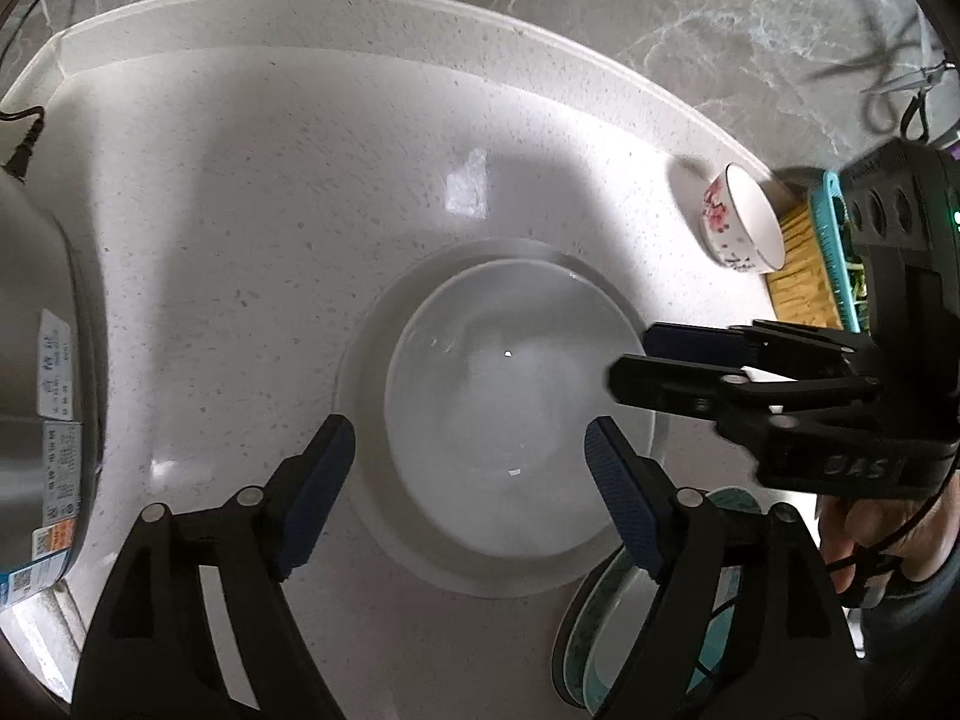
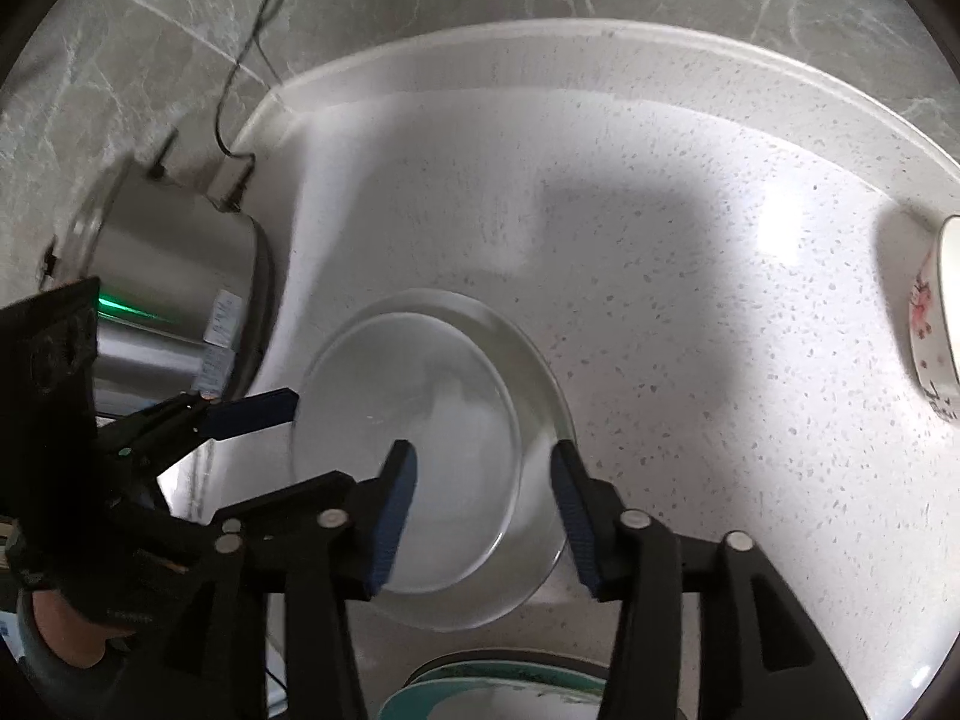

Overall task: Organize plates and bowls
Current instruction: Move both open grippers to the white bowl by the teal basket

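Note:
A plain white bowl [image 1: 510,414] [image 2: 420,420] rests inside a white plate [image 1: 372,516] [image 2: 543,396] on the speckled counter. My left gripper [image 1: 468,444] hovers open over the bowl's left side, its blue pads straddling the rim without touching. My right gripper [image 2: 483,462] is open too, with the bowl's right rim in the gap and no pad pressing on it. In the left wrist view the right gripper [image 1: 636,360] reaches in from the right. One left gripper finger [image 2: 252,411] shows at the bowl's left edge in the right wrist view.
A floral bowl [image 1: 744,222] [image 2: 936,324] lies on its side at the back right. A teal-rimmed plate [image 1: 600,630] [image 2: 480,684] sits near the front edge. A steel pot [image 1: 36,360] [image 2: 168,276] with a cord stands at the left. A teal rack [image 1: 831,252] is at the far right.

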`<state>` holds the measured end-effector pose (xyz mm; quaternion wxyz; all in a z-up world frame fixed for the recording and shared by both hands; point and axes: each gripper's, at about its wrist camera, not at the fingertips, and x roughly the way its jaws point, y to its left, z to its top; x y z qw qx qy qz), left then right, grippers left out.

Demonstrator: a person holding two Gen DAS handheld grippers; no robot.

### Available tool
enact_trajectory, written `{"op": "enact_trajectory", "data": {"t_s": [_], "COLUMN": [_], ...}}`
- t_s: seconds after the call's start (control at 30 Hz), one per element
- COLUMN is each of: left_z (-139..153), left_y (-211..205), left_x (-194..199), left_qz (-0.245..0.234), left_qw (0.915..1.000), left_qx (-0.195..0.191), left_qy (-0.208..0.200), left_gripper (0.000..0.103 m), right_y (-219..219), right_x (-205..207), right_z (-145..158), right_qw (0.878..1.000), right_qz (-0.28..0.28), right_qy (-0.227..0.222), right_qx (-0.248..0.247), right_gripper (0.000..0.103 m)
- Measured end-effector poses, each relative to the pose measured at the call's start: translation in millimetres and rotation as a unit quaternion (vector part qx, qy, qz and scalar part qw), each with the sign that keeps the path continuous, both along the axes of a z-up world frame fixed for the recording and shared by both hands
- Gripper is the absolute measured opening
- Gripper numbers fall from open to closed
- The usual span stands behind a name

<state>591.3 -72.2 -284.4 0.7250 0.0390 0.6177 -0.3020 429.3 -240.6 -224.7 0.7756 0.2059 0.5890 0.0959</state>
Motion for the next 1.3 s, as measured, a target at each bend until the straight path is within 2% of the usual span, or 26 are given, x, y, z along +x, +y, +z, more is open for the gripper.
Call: {"op": "enact_trajectory", "data": {"t_s": [0.1, 0.2, 0.3, 0.4, 0.57, 0.73, 0.9, 1.1, 1.3], "left_z": [16, 40, 69, 87, 101, 91, 59, 18, 4], "left_y": [6, 6, -14, -48, -149, -241, -294, -317, -325], "left_x": [2, 6, 12, 18, 18, 24, 37, 45, 52], "left_qz": [0.002, -0.001, -0.026, -0.058, -0.145, -0.194, -0.213, -0.225, -0.236], "left_qw": [1.0000, 0.9996, 0.9982, 0.9968, 0.9866, 0.9764, 0.9719, 0.9694, 0.9681], "left_qx": [-0.007, -0.025, -0.045, -0.042, 0.009, 0.029, 0.046, 0.064, 0.055], "left_qy": [-0.005, -0.014, -0.029, -0.035, -0.074, -0.090, -0.091, -0.075, -0.065], "left_gripper": [0.079, 0.081, 0.082, 0.082, 0.082, 0.082, 0.082, 0.080, 0.080], "right_y": [-15, -44, -95, -139, -196, -213, -225, -236, -240], "right_x": [-17, -46, -85, -114, -141, -140, -129, -108, -91], "right_z": [21, 42, 53, 51, 34, 27, 10, -9, -20], "right_qw": [0.999, 0.992, 0.976, 0.961, 0.947, 0.937, 0.932, 0.932, 0.934], "right_qz": [-0.026, -0.079, -0.172, -0.244, -0.309, -0.336, -0.352, -0.357, -0.352], "right_qy": [-0.037, -0.091, -0.129, -0.132, -0.090, -0.086, -0.083, -0.061, -0.052], "right_qx": [0.022, 0.036, 0.020, 0.004, -0.026, -0.032, -0.030, -0.031, -0.038], "right_gripper": [0.058, 0.063, 0.063, 0.063, 0.061, 0.061, 0.061, 0.057, 0.056]}}
